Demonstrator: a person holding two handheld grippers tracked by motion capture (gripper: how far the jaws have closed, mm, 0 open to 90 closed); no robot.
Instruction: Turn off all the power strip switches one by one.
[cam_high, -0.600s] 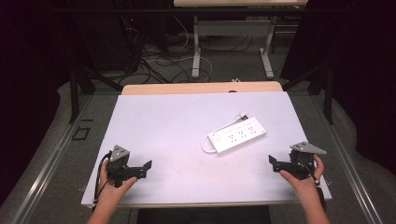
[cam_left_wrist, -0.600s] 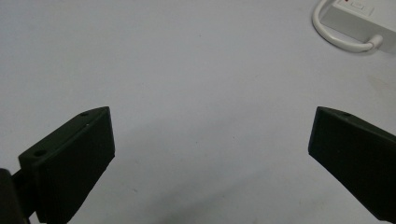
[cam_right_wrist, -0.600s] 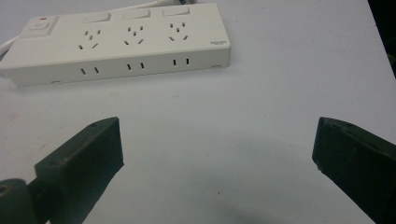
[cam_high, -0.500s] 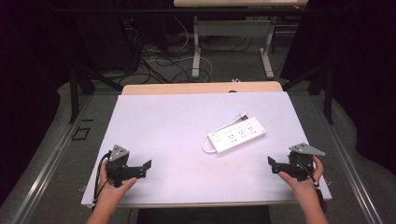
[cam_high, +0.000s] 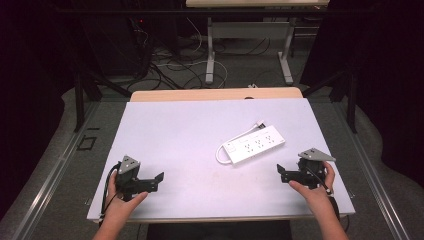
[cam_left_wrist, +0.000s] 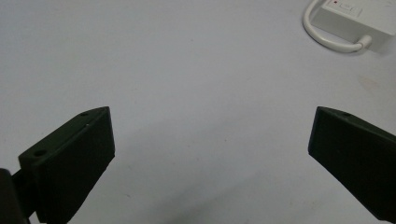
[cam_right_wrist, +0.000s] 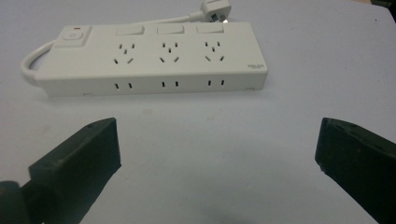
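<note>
A white power strip (cam_high: 254, 145) with three sockets and a switch lies flat on the white table top (cam_high: 190, 135), right of centre; its cord loops back along it to a plug (cam_right_wrist: 214, 10). My right gripper (cam_high: 281, 173) is held low near the front right corner, jaws wide apart with nothing between them, facing the power strip (cam_right_wrist: 154, 58) a short way ahead. My left gripper (cam_high: 159, 181) rests near the front left edge, open and empty, pointing right across bare table; the strip's switch end (cam_left_wrist: 348, 11) and its cord loop lie far off at the upper right of its view.
The table ends close behind both hands at the front edge (cam_high: 220, 218). A wooden strip (cam_high: 215, 94) runs along the far edge. Beyond it are table legs (cam_high: 212, 50) and loose cables (cam_high: 165, 65) on a grey floor, with dark curtains on both sides.
The right hand has shifted slightly toward the front edge; both grippers otherwise stay put and the power strip has not moved.
</note>
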